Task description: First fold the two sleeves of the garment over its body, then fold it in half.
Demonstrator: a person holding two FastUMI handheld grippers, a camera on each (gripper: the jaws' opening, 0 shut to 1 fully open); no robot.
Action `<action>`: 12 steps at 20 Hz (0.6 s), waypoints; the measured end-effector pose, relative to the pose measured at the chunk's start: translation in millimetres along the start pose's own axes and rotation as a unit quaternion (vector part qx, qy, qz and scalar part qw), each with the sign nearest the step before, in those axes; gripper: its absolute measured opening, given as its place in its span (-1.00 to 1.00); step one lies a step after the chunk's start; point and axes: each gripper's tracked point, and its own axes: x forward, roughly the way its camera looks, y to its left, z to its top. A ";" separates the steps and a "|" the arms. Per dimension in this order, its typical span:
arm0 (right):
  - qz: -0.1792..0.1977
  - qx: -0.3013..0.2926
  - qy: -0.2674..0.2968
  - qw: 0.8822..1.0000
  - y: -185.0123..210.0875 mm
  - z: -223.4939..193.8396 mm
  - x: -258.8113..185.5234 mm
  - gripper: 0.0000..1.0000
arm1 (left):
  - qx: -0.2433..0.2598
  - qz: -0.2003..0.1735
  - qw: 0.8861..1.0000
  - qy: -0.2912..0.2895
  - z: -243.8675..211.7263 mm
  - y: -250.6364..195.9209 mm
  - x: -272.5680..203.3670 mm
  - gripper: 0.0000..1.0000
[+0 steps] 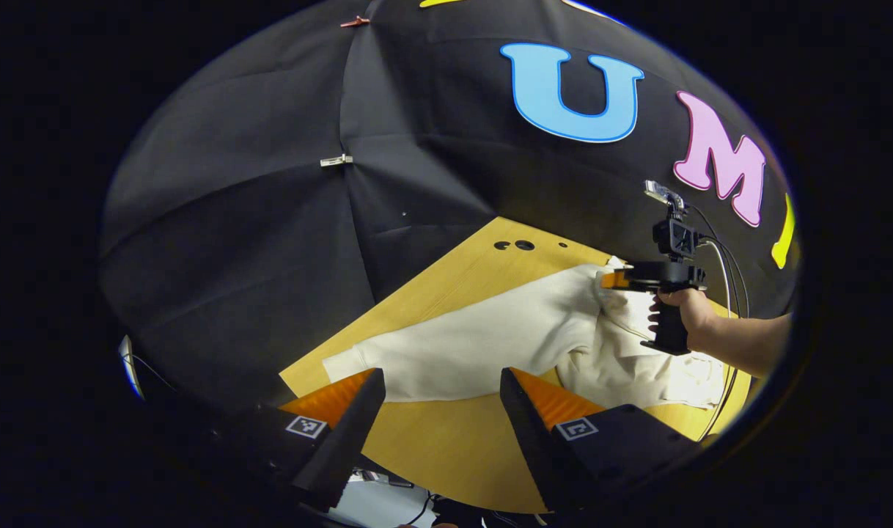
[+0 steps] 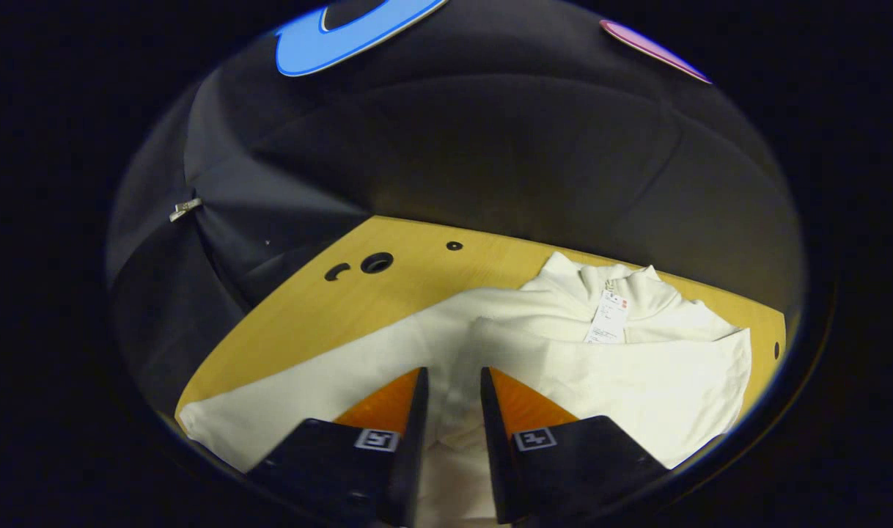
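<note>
A cream long-sleeved garment (image 1: 490, 341) lies on the wooden table (image 1: 446, 447). One sleeve (image 1: 388, 363) stretches out flat toward my left gripper (image 1: 441, 378), which hovers open just short of the cuff, nothing between its fingers. In the right gripper view the other sleeve (image 2: 622, 359) lies folded across the body below the collar and its tag (image 2: 609, 315). My right gripper (image 2: 451, 378) holds its fingers close together with bunched sleeve cloth between them. A hand holds that right gripper (image 1: 614, 279) over the garment's upper part in the left gripper view.
The table has cable holes (image 2: 377, 262) near its far edge, up against the black cloth wall. Bare wood (image 2: 322, 315) lies left of the garment. Cables (image 1: 725, 264) trail from the right gripper. The table's near edge (image 1: 461, 499) runs just under my left fingers.
</note>
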 end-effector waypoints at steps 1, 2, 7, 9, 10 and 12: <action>0.002 -0.013 -0.004 1.000 3.3 0.3 -1.7 0.07 | 0.001 0.001 1.000 -0.001 0.2 -0.4 3.2 0.94; 0.009 -0.027 -0.004 1.000 7.2 -1.1 -4.6 0.32 | -0.001 0.006 1.000 -0.002 0.4 1.1 6.4 0.94; 0.012 -0.038 -0.014 0.999 0.6 -13.6 -37.8 0.83 | -0.035 0.020 0.999 -0.013 13.8 4.0 30.9 0.94; -0.011 -0.029 -0.024 0.999 -17.5 -17.0 -60.5 0.99 | -0.046 0.029 0.998 -0.007 12.1 11.2 40.8 0.94; -0.024 -0.025 -0.028 0.999 -28.0 -19.6 -72.5 0.99 | -0.055 0.035 0.998 -0.007 9.7 16.0 45.9 0.94; -0.045 -0.013 -0.033 0.998 -46.4 -27.8 -94.5 0.99 | -0.070 0.052 0.996 -0.013 10.5 29.9 51.0 0.95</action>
